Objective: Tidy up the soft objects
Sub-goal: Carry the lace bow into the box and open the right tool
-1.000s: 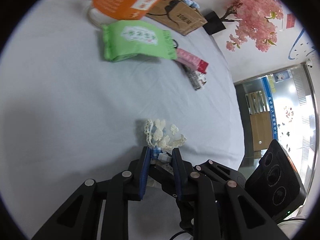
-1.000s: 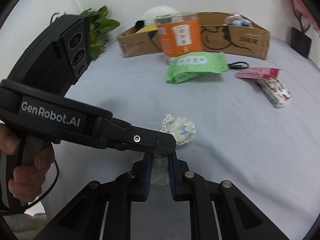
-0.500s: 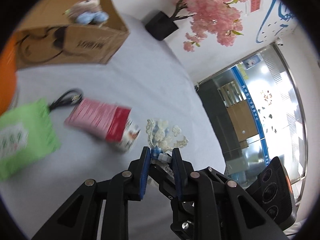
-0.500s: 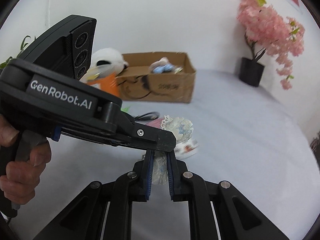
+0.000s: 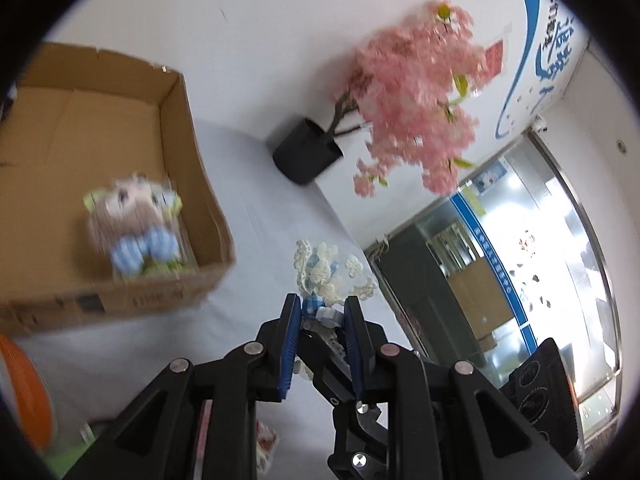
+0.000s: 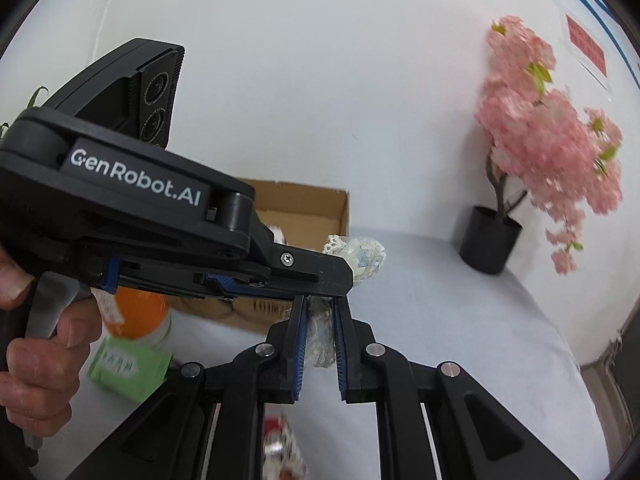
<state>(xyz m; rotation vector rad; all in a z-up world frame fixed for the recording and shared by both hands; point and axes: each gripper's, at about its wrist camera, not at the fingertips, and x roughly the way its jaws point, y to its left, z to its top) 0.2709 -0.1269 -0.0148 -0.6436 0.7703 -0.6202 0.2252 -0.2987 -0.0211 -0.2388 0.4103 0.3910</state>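
A cream lace soft item with blue patches (image 5: 326, 276) is held in the air between both grippers. My left gripper (image 5: 320, 312) is shut on one end of it. My right gripper (image 6: 320, 312) is shut on the other end (image 6: 320, 328), and the lace bunch (image 6: 362, 258) sticks out past the left gripper's tip there. An open cardboard box (image 5: 132, 184) stands to the left, just beyond the lace item. A plush doll in blue striped trousers (image 5: 136, 224) lies inside it. The box also shows in the right wrist view (image 6: 304, 210), behind the left gripper.
A black pot (image 5: 306, 154) with a pink blossom tree (image 5: 420, 92) stands at the back right of the grey table (image 6: 440, 320). An orange container (image 6: 138, 316), a green packet (image 6: 128, 368) and a red and white packet (image 6: 280, 448) lie below.
Both grippers have lifted the lace item off the table and carried it forward to the cardboard box. The box and the plush doll now fill the left side of the left wrist view.
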